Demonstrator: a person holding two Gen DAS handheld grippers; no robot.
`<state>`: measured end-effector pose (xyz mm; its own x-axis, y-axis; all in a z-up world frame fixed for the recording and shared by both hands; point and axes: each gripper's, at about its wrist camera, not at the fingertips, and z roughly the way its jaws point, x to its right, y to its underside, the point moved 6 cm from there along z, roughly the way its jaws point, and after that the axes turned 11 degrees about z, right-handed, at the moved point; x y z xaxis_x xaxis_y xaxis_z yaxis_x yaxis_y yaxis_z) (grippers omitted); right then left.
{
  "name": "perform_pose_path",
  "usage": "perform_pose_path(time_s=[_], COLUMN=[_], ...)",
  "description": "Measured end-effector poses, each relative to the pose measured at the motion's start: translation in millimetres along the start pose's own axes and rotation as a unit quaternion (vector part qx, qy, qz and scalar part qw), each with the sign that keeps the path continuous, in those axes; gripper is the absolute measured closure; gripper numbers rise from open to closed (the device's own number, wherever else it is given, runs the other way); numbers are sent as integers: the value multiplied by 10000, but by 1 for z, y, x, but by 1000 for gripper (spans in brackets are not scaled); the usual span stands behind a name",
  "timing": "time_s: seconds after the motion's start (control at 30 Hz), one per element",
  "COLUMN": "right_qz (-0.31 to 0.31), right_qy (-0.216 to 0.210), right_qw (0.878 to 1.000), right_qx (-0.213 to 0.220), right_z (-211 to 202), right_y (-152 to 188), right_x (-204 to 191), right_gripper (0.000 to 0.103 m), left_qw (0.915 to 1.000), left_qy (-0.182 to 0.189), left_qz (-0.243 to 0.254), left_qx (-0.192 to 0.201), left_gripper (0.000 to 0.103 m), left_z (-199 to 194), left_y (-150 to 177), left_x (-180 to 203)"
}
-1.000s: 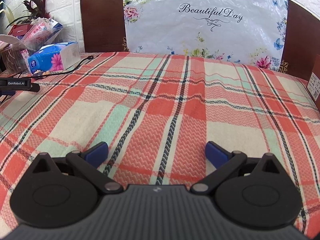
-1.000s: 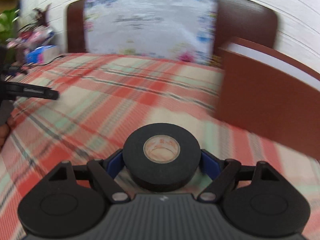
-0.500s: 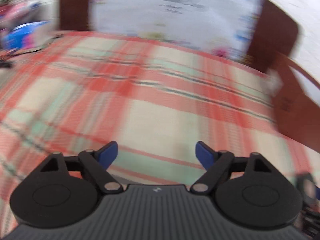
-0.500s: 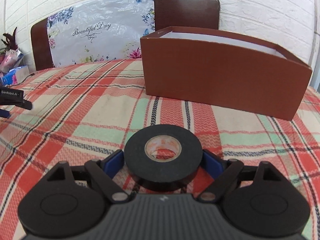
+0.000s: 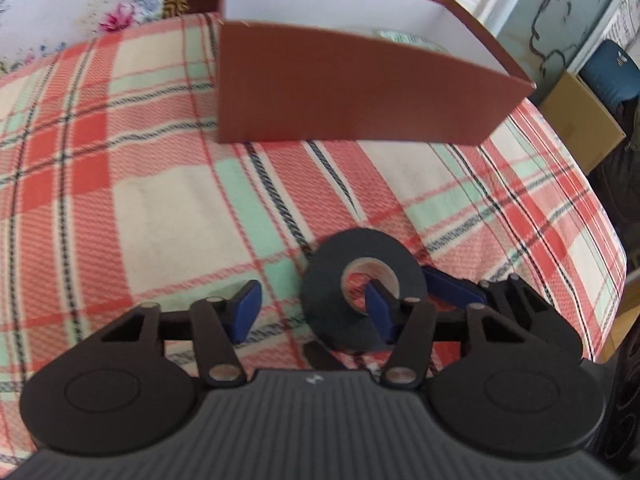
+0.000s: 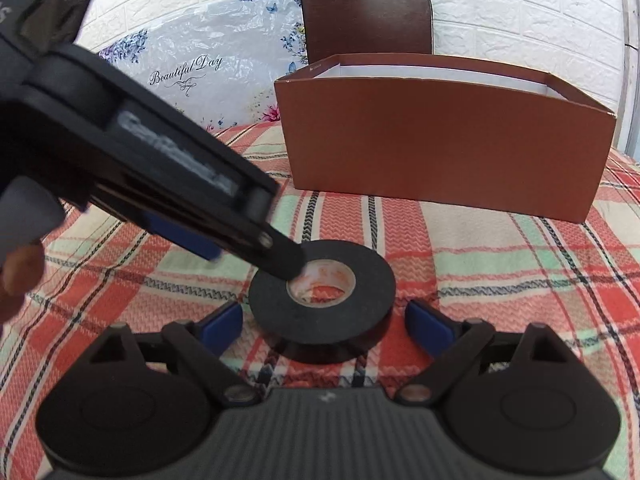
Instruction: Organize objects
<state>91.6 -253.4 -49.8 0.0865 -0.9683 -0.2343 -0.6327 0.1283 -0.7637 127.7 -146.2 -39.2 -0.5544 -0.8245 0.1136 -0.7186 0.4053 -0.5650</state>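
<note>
A black tape roll (image 6: 376, 284) lies flat on the plaid cloth, in front of the open brown box (image 6: 440, 140). My right gripper (image 6: 326, 326) straddles the roll with its jaws opening, and both blue pads stand clear of it. My left gripper (image 6: 240, 252) reaches in from the upper left. In the left wrist view, the left gripper (image 5: 314, 310) has its right pad inside the core of the tape roll (image 5: 332, 280) and its left pad outside the roll. Its jaws are closing, with a gap still showing at the left pad. The brown box (image 5: 352, 92) stands just beyond.
A pale green thing (image 5: 404, 38) lies inside the box. A flowered plastic-wrapped panel (image 6: 192, 60) and a brown chair back (image 6: 368, 20) stand behind the table. The table's right edge (image 5: 600, 240) drops off, with a cardboard carton (image 5: 580, 120) on the floor there.
The left gripper has swung right to the tape roll and narrowed, one finger now in its core. The right gripper's pads have spread off the roll, which now rests on the cloth.
</note>
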Motion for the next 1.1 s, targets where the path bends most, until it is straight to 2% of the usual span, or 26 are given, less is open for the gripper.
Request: perform_pose_path(time_s=[0.03, 0.07, 0.1, 0.2, 0.3, 0.47, 0.6, 0.67, 0.77, 0.9, 1.0, 1.1], right_qz=[7, 13, 8, -39, -170, -355, -374, -316, -189, -318, 11, 61], right_qy=[-22, -30, -64, -35, 108, 240, 363, 419, 536, 875, 699, 751], right_qw=[10000, 10000, 10000, 9998, 9967, 9837, 9755, 9752, 9794, 9843, 9861, 9822], right_qx=[5, 28, 51, 172, 790, 1747, 2137, 2151, 1935, 1496, 1510, 1723], right_z=[0, 1, 0, -3, -19, -26, -5, 12, 42, 82, 75, 53], right_y=[0, -1, -1, -2, -16, -81, -131, -150, -170, -173, -165, -156], right_x=[0, 0, 0, -2, -6, -5, -1, 4, 18, 32, 37, 36], right_gripper=[10, 15, 20, 21, 21, 21, 21, 21, 21, 20, 17, 15], left_qw=[10000, 9999, 9999, 10000, 9983, 9898, 9883, 9879, 9876, 9876, 9881, 9826], left_qy=[-47, -36, -27, -15, -60, -331, -461, -595, -714, -913, -787, -1034], left_qz=[84, 139, 123, 9, 284, 610, 379, 367, 415, 301, 223, 484], left_qx=[19, 39, 40, 83, 513, 1242, 1407, 1381, 1338, 1238, 1304, 1466], left_gripper=[53, 67, 72, 73, 74, 74, 74, 74, 74, 73, 73, 73], left_z=[2, 4, 5, -2, -27, -54, -44, -31, -14, 11, 5, -12], left_y=[0, -1, -2, -11, -38, -109, -159, -177, -194, -199, -192, -182], left_x=[3, 5, 5, 5, 13, 12, -3, -8, -14, -21, -19, -11])
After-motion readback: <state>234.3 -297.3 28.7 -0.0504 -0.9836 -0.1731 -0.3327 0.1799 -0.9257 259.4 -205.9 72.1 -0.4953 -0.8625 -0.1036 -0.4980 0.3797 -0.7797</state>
